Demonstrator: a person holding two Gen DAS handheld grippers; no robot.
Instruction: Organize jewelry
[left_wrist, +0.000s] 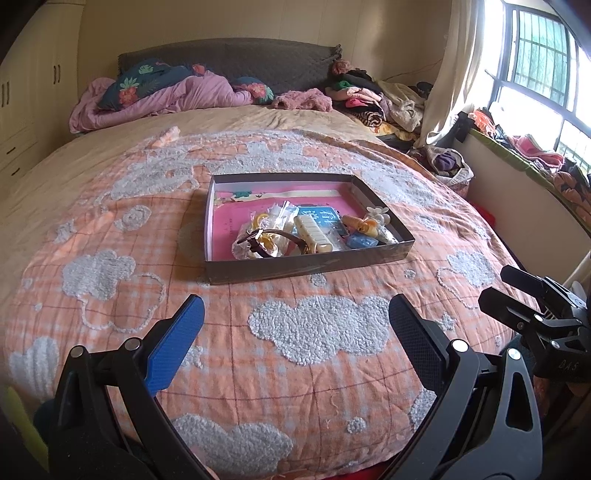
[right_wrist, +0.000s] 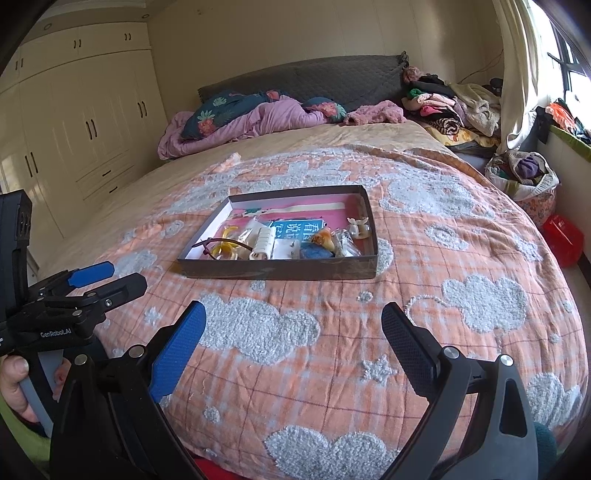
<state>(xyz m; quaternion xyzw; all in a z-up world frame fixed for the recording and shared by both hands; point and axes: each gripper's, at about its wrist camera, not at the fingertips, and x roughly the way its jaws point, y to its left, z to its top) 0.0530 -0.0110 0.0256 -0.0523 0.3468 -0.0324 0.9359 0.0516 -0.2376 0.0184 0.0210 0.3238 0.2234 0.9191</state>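
- A shallow dark box (left_wrist: 310, 264) sits on the orange checked blanket (left_wrist: 317, 373) of the bed, straight ahead of both grippers and well apart from each.
- The jewelry lies heaped in the near half of the box: a brown-strapped watch (left_wrist: 264, 240) at the left, a cream ridged hair clip (left_wrist: 317, 233) in the middle, small plastic bags (left_wrist: 277, 216), a blue piece (left_wrist: 362, 242) and a white flower piece (left_wrist: 376, 213) at the right. The far half shows only the pink lining.
- The left gripper (left_wrist: 295, 332) hovers over the blanket, its jaws wide apart and holding nothing.
- The right gripper (right_wrist: 293, 332) hovers likewise, jaws wide apart and empty. A hand (right_wrist: 14, 387) grips the left tool's handle at the edge of the right view.
- The box's long axis runs left to right across both views. From the left gripper it lies ahead and barely right of centre; from the right gripper, ahead and slightly left. Neither looks clearly nearer.
- By side, the watch end suits the left gripper and the flower end the right.
- Items gathered in the box fit either a heap waiting to be sorted or a finished tidy-up; these views don't settle which.
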